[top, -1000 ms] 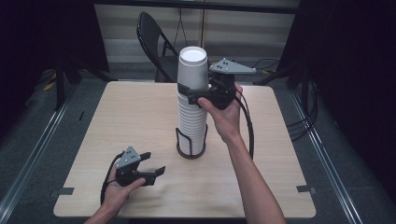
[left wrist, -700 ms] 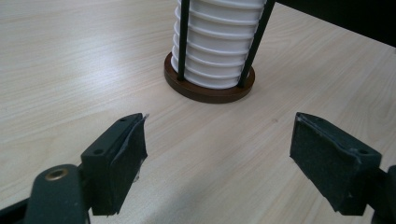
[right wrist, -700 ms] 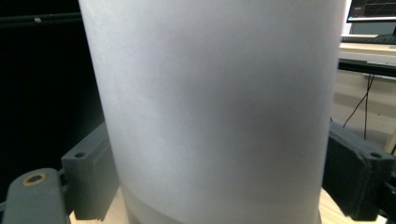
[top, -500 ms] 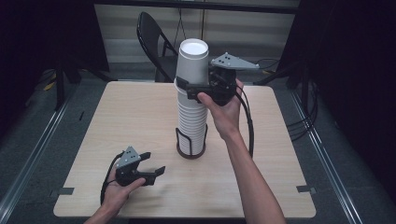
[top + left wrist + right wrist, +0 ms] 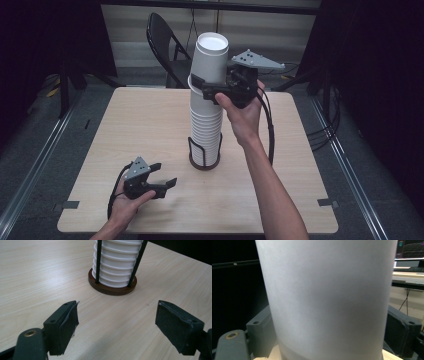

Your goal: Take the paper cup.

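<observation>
Now the right gripper [image 5: 202,86] is up at the top of the stack [image 5: 205,130], w/ its jaws on either side of the top cup [image 5: 210,60]. That cup sits upside down, white base up, raised partway out of the cups below it. In the right gripper view the cup [image 5: 327,297] stands between the two jaws, one pad at each side wall, both up against the paper. The jaws have just been closing, cup between them; they look clamped on it at abt mid opening, not pinched flat. The person's right hand [image 5: 242,107] wraps the gripper body from behind, grey plate on top, cable hanging off below the wrist.

Below those jaws the rest of the stack runs straight down into the holder [image 5: 204,159], a dark round base w/ thin black uprights, standing near the middle of the surface [image 5: 150,120].

Left gripper [image 5: 162,181] lies low on the surface, well apart from the stack, nearer the person's edge. Its jaws stand wide open w/ nothing between them. In the left gripper view both pads show w/ bare wood in the gap; ahead of them, beyond the tips, is the holder [image 5: 112,288] w/ the ribbed rims of the lower cups [image 5: 116,262] inside its uprights. Left hand [image 5: 127,202] grips that tool from below.

Behind the stack, past the far edge of the surface, stands a black chair [image 5: 165,45].
</observation>
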{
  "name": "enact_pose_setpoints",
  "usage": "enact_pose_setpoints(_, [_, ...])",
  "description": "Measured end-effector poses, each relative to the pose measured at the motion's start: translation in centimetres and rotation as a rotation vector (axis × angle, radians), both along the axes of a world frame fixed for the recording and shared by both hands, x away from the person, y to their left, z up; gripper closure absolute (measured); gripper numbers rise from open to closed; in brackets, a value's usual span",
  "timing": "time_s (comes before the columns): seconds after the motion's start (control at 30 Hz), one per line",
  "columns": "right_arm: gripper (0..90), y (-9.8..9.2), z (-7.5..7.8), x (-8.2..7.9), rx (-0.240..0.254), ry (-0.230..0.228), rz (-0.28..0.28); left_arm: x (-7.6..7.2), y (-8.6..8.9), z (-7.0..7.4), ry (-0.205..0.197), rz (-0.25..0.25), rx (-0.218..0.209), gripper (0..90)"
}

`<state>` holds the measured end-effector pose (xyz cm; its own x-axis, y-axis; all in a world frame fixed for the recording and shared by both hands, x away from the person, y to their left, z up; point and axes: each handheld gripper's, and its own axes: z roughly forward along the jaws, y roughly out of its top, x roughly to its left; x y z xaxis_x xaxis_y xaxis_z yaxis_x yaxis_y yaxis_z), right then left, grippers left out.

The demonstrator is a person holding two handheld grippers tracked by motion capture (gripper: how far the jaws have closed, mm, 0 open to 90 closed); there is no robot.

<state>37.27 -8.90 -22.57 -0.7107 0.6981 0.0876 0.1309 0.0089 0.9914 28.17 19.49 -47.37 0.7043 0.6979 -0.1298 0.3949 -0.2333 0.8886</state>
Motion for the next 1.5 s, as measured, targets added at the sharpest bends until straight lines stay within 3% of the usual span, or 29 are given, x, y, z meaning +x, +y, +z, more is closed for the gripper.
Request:
enact_pose_setpoints(0.5, [12.9,-0.6,1.7,-0.3,0.057,-0.016,-0.004,0.0,0.0,0.0,0.000,0.001,0.003,18.3])
enact_pose_setpoints(1.0, [13.5,-1.8,2.6,-0.9,0.121,-0.001,-0.012,0.0,-0.1,0.0,-0.004,-0.001,0.011,18.5])
enact_pose_setpoints(1.5, [13.5,-4.6,3.1,-1.7,0.144,0.011,-0.060,-0.1,-0.2,0.0,0.003,-0.009,0.012,18.6])
